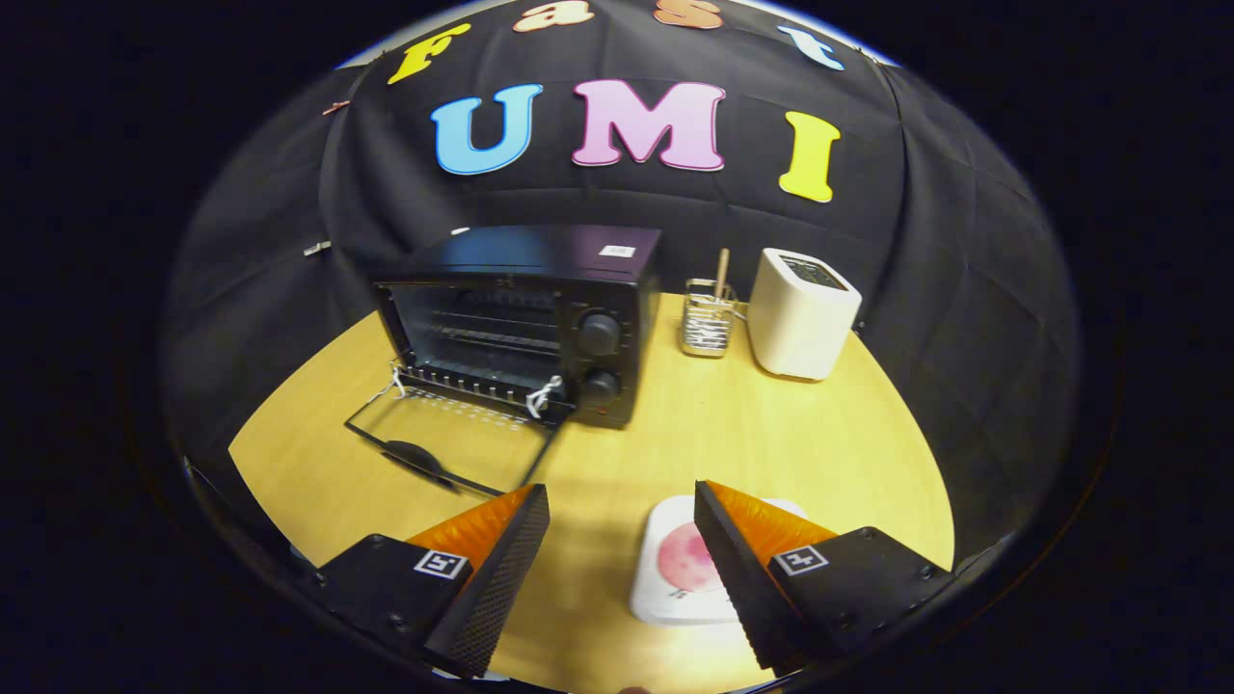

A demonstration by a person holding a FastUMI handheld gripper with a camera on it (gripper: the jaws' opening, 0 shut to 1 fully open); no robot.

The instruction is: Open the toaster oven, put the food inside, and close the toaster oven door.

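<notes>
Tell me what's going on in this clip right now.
A hand-held gripper hangs open over a wooden table, holding nothing. The toaster oven ahead already has its door folded down flat. The food, a pink round on a white plate, sits partly under one finger, not yet picked up. A white toaster and utensil rack stand behind.

A staged kitchen corner inside a recording booth: black cloth (964, 289) hangs as the wall behind a round wooden table (733, 434) set with small countertop appliances. A black toaster oven (540, 318) stands with its glass door (448, 434) folded down flat, a cream-white pop-up toaster (802, 313) sits to its side, and a wire utensil holder (709, 318) stands between them. Nearer, a white plate (675, 569) lies partly behind one finger of the handheld gripper (622, 554), whose fingers are spread wide apart.
</notes>
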